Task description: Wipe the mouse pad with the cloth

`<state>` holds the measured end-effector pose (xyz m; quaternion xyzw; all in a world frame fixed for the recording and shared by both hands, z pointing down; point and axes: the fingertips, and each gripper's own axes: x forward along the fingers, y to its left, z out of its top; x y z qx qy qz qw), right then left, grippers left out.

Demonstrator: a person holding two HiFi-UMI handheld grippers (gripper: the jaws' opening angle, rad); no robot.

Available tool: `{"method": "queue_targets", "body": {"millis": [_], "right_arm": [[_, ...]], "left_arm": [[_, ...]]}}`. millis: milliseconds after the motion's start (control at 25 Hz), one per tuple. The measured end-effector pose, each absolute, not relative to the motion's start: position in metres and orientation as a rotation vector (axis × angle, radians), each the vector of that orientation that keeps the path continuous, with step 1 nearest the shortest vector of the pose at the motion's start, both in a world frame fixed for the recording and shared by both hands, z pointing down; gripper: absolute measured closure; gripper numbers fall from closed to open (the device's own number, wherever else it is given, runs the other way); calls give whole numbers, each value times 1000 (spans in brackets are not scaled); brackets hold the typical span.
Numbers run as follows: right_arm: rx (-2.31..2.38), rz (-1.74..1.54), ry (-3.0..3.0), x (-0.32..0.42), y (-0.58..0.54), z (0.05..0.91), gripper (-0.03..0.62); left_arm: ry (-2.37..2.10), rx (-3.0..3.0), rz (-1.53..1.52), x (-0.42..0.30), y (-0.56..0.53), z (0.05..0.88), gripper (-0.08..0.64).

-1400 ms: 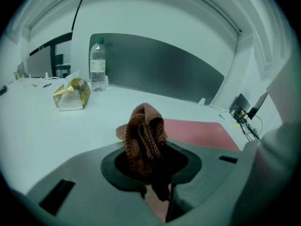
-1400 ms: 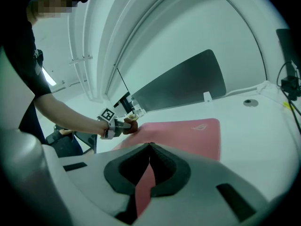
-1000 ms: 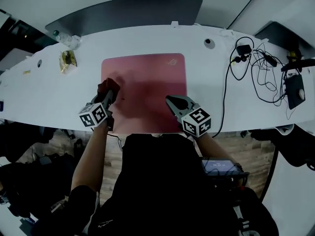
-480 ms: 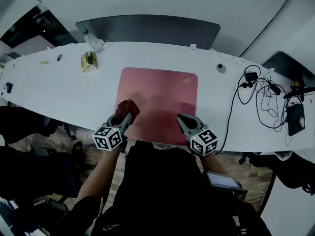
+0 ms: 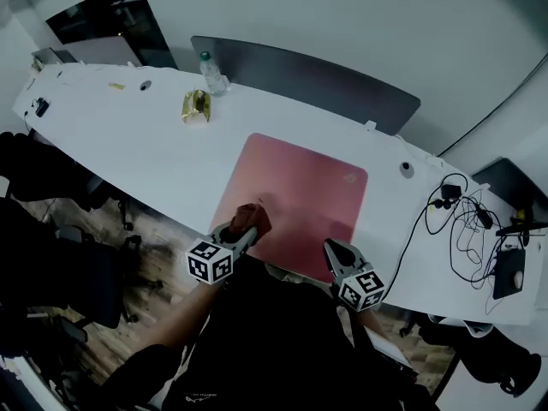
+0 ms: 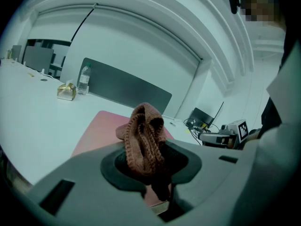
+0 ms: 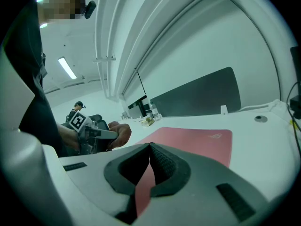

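Note:
The red mouse pad (image 5: 300, 191) lies on the white table (image 5: 128, 135) in front of me. A bunched brown knitted cloth (image 5: 254, 218) sits over the pad's near left edge, with my left gripper (image 5: 247, 227) shut on it. In the left gripper view the cloth (image 6: 143, 133) sticks up between the jaws of my left gripper (image 6: 146, 149), with the pad (image 6: 101, 128) beyond. My right gripper (image 5: 329, 246) hovers at the pad's near right edge, shut and empty. In the right gripper view my right gripper (image 7: 150, 146) has its jaws meeting over the pad (image 7: 197, 139).
A water bottle (image 5: 214, 74) and a gold wrapped packet (image 5: 196, 105) stand at the table's far left. A grey partition (image 5: 325, 71) runs along the back edge. Tangled black cables (image 5: 458, 217) and a black device (image 5: 505, 279) lie at the right. Dark chairs (image 5: 51, 187) stand at the left.
My left gripper has drawn the cloth from the pad's left middle back to its near edge. The right gripper has pulled back too. The head view has swung left.

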<state>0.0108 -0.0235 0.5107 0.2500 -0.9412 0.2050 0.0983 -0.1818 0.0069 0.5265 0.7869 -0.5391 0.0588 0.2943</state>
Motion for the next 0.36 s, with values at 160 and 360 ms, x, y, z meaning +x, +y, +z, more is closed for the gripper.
{"method": "queue_targets", "body": {"millis": [160, 360], "right_arm": [[727, 610, -2795, 9, -20, 513, 566], [735, 622, -2821, 9, -8, 509, 566]], "left_arm": [[-1422, 2103, 165, -175, 19, 526, 449], [-1408, 2108, 202, -168, 40, 524, 449]]}}
